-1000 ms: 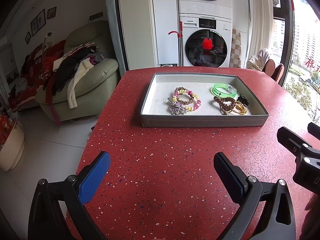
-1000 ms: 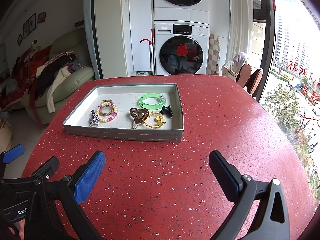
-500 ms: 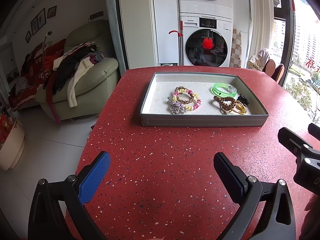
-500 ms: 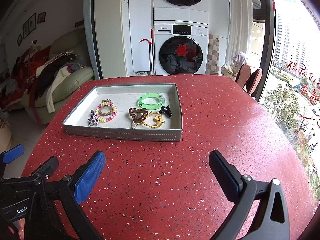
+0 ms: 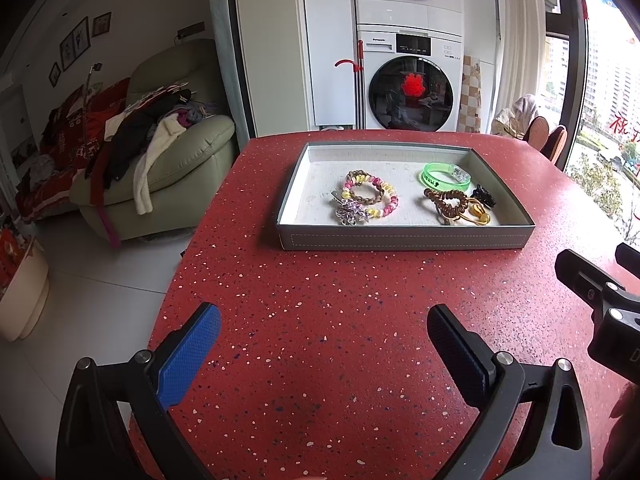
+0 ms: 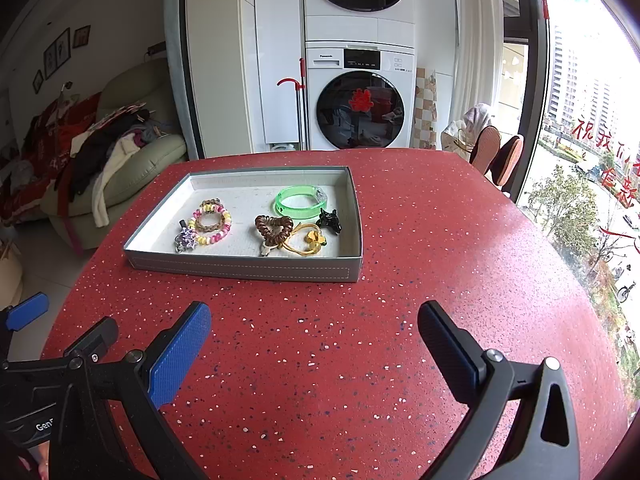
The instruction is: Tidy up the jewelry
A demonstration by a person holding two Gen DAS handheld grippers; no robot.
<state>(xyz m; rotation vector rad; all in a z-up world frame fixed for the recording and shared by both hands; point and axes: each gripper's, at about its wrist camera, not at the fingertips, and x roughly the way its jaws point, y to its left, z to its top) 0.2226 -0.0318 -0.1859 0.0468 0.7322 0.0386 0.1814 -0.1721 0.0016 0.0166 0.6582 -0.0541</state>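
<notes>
A grey tray (image 5: 404, 240) (image 6: 240, 268) stands on the red speckled table (image 5: 320, 320) (image 6: 440, 240). In it lie a pink-yellow beaded bracelet (image 5: 370, 196) (image 6: 211, 221), a silver flower clip (image 5: 351, 213) (image 6: 185, 238), a green bangle (image 5: 446, 176) (image 6: 300, 201), a brown coil hair tie (image 5: 447, 200) (image 6: 275, 229), a yellow hair tie (image 5: 478, 213) (image 6: 307, 239) and a black claw clip (image 5: 483, 195) (image 6: 329, 216). My left gripper (image 5: 324, 340) and right gripper (image 6: 314, 340) are open and empty, hovering over the table in front of the tray.
A green sofa (image 5: 168, 152) piled with clothes stands left of the table. Stacked washing machines (image 5: 408, 80) stand behind it. Chairs (image 6: 496, 156) and a window are on the right. The right gripper's body (image 5: 600, 300) shows at the left wrist view's right edge.
Both grippers have stayed open and nearly still; the views have shifted only very slightly. The jewelry in the tray has not moved.
</notes>
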